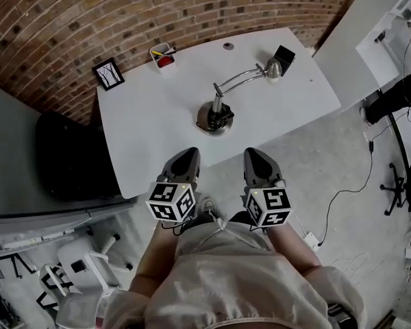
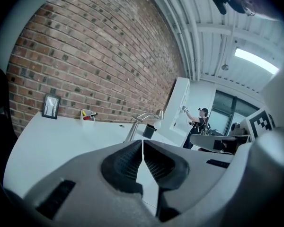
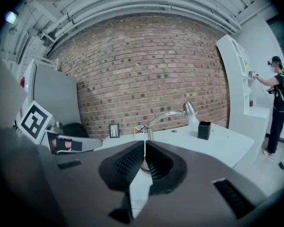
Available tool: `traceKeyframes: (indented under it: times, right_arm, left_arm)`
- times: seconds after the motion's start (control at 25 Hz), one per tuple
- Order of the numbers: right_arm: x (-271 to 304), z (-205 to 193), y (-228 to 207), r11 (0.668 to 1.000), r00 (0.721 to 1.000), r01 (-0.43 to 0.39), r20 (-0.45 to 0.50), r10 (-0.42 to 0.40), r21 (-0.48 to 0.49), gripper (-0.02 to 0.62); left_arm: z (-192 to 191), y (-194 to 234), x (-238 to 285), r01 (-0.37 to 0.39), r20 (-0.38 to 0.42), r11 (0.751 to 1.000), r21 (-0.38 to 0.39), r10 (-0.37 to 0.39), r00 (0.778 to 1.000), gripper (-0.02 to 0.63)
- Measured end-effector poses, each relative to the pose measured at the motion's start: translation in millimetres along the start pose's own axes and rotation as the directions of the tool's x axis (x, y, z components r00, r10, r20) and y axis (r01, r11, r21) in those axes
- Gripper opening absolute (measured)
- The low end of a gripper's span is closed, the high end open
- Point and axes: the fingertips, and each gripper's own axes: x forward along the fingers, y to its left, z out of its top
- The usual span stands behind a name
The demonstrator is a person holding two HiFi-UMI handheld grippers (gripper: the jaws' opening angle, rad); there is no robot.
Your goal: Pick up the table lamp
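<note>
The table lamp (image 1: 215, 115) stands in the middle of the white desk (image 1: 144, 129). Its bent neck reaches toward 2 o'clock, near a black box (image 1: 285, 57), maybe a pen holder. The left gripper (image 1: 184, 156) and right gripper (image 1: 256, 155) both have their jaws pressed together, with nothing in them. Going in like that, they could bump the round base and knock the lamp over. The long neck could tip it too. Both sit side by side at 6 o'clock from the lamp, at the desk's near edge, pointing at it and a little down.
</note>
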Motion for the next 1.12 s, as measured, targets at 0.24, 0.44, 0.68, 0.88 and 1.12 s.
traceKeyframes:
  times: [0.24,0.44,0.68,0.88,1.12]
  right_arm:
    - [42.1,-4.0,-3.6,0.998,0.997,-0.059,-0.058,0.058,-0.011,0.029]
    - [81.1,-6.7,-12.8,0.989,0.986,-0.145,-0.090,0.141,-0.040,0.029]
    - [126.3,0.1,-26.4,0.960,0.957,-0.271,-0.131,0.260,-0.076,0.029]
    - [152.5,1.4,-32.9,0.917,0.916,-0.385,-0.163,0.365,-0.105,0.029]
    - [178.2,-3.2,-26.0,0.861,0.880,-0.468,-0.186,0.436,-0.199,0.032]
  left_arm:
    - [-7.3,24.8,21.4,-0.053,-0.025,0.997,-0.050,0.051,0.998,0.020]
    - [-3.2,42.2,35.6,-0.145,-0.011,0.986,-0.084,0.145,0.989,0.020]
    - [8.6,60.7,59.0,-0.270,0.011,0.955,-0.125,0.273,0.962,0.020]
    - [0.9,62.8,78.4,-0.348,0.004,0.921,-0.174,0.354,0.935,0.020]
    - [-24.3,63.2,86.4,-0.419,-0.037,0.881,-0.218,0.421,0.906,0.020]
